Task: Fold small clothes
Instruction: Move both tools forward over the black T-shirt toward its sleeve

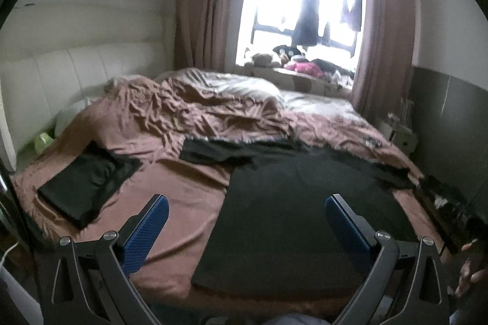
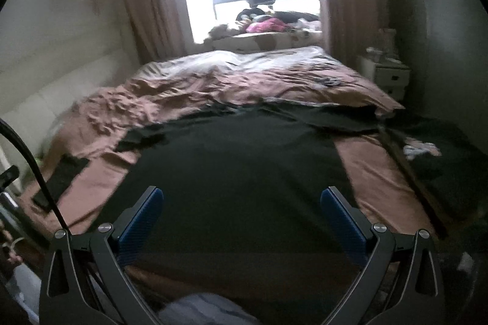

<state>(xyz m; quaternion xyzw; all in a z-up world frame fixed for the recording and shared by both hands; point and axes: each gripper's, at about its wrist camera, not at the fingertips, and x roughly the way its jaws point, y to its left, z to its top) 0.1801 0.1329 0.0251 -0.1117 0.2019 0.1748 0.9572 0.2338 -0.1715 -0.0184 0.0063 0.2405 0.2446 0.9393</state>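
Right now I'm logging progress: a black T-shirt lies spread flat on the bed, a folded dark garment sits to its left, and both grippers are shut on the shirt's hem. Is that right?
Not quite. The black T-shirt lies spread on the bed with the folded dark garment to its left, but the left gripper and right gripper are open, holding nothing. Each wrist view shows its own fingers spread.

T-shirt (image 1: 292, 212) spread flat on bed (image 1: 183, 221), near front edge. Folded garment (image 1: 82, 184) on bed, left of T-shirt, apart. Crumpled duvet (image 1: 195, 108) behind both. Window (image 1: 305, 5) beyond bed. Nightstand (image 2: 390, 78) right of bed.
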